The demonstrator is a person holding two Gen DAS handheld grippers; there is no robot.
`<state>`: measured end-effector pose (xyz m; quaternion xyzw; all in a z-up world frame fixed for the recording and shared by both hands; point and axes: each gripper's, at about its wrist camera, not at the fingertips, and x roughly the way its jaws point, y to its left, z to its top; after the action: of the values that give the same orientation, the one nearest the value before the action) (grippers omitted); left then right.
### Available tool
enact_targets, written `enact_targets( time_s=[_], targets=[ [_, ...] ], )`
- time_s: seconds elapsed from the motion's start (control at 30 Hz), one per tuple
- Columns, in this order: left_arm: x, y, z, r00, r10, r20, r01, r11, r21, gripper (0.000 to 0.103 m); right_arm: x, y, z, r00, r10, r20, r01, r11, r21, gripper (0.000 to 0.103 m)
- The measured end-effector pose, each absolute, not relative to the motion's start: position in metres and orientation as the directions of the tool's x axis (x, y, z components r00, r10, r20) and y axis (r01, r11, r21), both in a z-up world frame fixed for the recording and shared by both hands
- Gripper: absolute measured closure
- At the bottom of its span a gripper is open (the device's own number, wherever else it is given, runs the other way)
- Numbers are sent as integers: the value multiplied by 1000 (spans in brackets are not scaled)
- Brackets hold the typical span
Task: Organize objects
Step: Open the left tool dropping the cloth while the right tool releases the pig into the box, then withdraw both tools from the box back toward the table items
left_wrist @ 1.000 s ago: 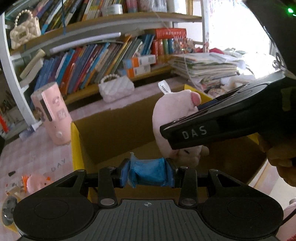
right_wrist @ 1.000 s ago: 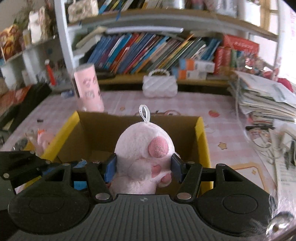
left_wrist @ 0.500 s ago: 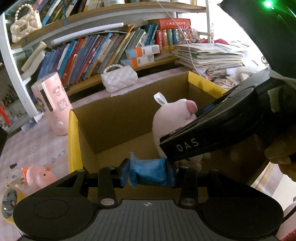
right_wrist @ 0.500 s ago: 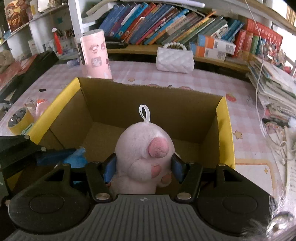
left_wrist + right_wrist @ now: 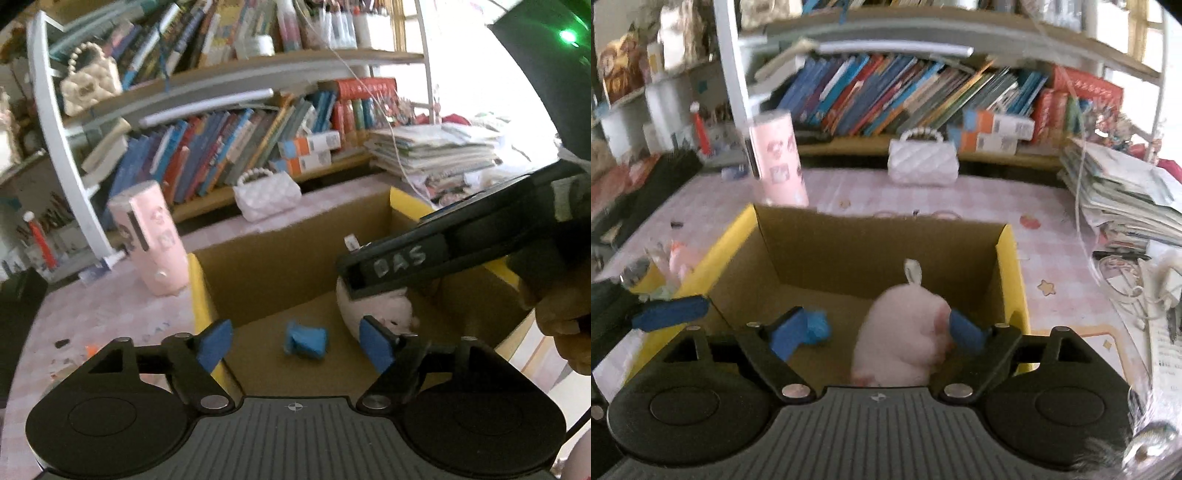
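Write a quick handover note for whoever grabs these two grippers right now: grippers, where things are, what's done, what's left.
Left gripper: jaws just opened, empty; the blue bundle lies on the floor of the cardboard box.
Right gripper: jaws just opened, gripping nothing; the pink plush sits in the box between them.
Done: both items are in the box.
Left: small pink toy and yellow tape roll on the table left of the box, probably next. White purse and pink tumbler stand behind it.

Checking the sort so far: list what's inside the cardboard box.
Inside the cardboard box: a pink plush toy and a small blue bundle, both on the floor. The gripper bodies hide the near floor.
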<state>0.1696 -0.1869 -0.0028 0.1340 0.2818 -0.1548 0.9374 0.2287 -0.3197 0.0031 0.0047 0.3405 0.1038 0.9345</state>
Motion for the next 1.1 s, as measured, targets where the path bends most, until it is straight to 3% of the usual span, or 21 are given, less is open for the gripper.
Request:
enact_targets(
  time_s=[0.23, 0.53, 0.83, 1.1],
  targets=[
    [138, -162, 14, 839, -209, -503, 329, 930, 162, 13, 184, -323, 24, 840, 90, -535, -58, 995, 76, 20],
    [103, -125, 14, 843, -206, -497, 304, 944, 125, 10, 118, -317, 35, 898, -84, -433, 96, 995, 6, 19],
    [65, -83, 2, 803, -205, -559, 276, 960, 44, 9, 59, -284, 9, 845, -173, -506, 208, 978, 13, 19],
    [39, -53, -12, 762, -172, -624, 235, 972, 19, 9, 17, -246, -18, 782, -152, -604, 204, 979, 18, 19]
  ],
)
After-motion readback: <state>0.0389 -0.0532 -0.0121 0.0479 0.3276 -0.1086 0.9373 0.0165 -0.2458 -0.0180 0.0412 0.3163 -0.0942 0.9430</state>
